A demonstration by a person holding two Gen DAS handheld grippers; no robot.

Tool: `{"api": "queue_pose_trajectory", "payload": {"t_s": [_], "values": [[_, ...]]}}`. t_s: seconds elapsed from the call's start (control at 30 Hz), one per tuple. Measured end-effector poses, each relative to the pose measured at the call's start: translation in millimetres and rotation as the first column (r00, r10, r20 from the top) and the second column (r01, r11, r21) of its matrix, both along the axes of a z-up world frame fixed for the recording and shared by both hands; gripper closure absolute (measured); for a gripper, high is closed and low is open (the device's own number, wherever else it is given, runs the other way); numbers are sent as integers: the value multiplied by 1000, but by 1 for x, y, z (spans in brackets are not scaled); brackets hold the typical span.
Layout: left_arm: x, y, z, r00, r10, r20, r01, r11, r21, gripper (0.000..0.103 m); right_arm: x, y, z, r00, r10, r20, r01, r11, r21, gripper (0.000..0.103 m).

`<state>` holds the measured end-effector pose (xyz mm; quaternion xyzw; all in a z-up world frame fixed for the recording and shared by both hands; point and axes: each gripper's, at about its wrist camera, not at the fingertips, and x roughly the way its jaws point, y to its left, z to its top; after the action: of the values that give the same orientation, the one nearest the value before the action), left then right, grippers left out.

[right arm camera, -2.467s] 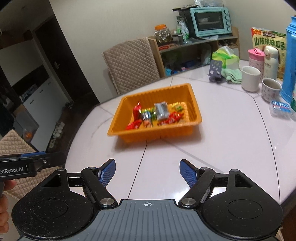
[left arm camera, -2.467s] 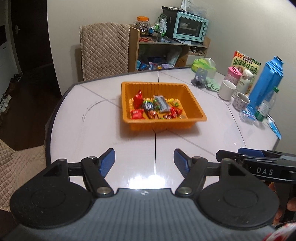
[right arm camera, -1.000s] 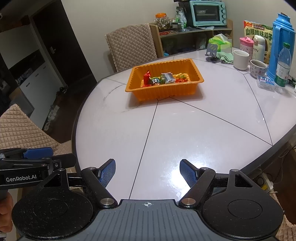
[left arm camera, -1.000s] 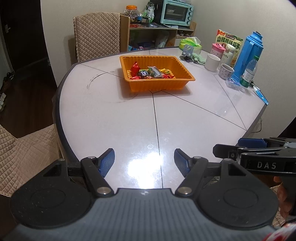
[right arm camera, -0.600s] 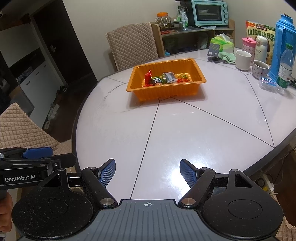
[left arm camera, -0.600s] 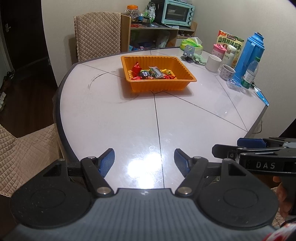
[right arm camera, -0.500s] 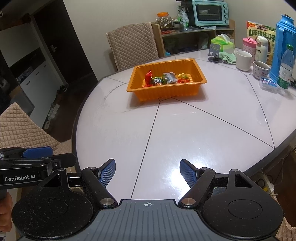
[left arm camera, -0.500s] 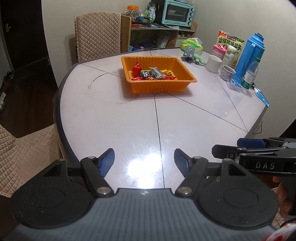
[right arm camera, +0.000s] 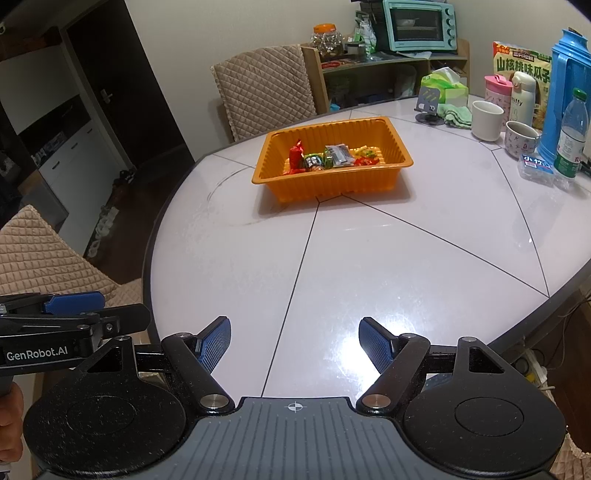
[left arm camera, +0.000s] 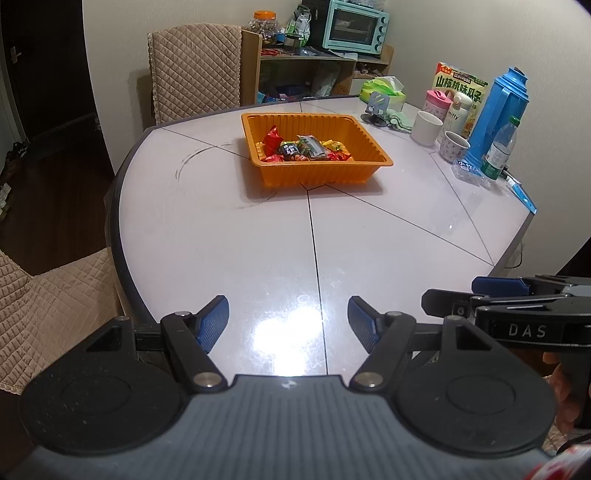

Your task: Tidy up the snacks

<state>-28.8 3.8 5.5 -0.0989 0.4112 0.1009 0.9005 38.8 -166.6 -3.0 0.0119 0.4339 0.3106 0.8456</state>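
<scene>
An orange tray [left arm camera: 321, 173] stands at the middle of the round white table [left arm camera: 258, 240]; it also shows in the right wrist view [right arm camera: 332, 181]. Several wrapped snacks [left arm camera: 304, 149] lie inside it, also seen in the right wrist view [right arm camera: 330, 155]. My left gripper [left arm camera: 288, 321] is open and empty above the table's near edge, far from the tray. My right gripper [right arm camera: 294, 341] is open and empty at the near edge too. Each gripper shows at the side of the other's view.
At the table's right side stand a blue thermos [left arm camera: 496, 114], a water bottle [right arm camera: 570, 133], two mugs [right arm camera: 487, 120], a snack bag [left arm camera: 460, 90] and a tissue pack [right arm camera: 445, 86]. Quilted chairs [left arm camera: 194, 70] stand behind and to the left. A shelf with a toaster oven [left arm camera: 354, 24] is behind.
Both grippers pulled back from the tray to the table's near edge, then crept slightly forward. Both stay open and empty. The snacks have not moved.
</scene>
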Motion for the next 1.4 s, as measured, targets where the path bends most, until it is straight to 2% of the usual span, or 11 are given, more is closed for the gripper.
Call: {"api": "queue_pose_trajectory", "payload": {"t_s": [1.4], "values": [[6, -4, 4, 1000, 0, -2, 0, 1000, 1, 34, 5, 0, 0, 1000, 2, -1, -2, 1000, 1, 27]]}}
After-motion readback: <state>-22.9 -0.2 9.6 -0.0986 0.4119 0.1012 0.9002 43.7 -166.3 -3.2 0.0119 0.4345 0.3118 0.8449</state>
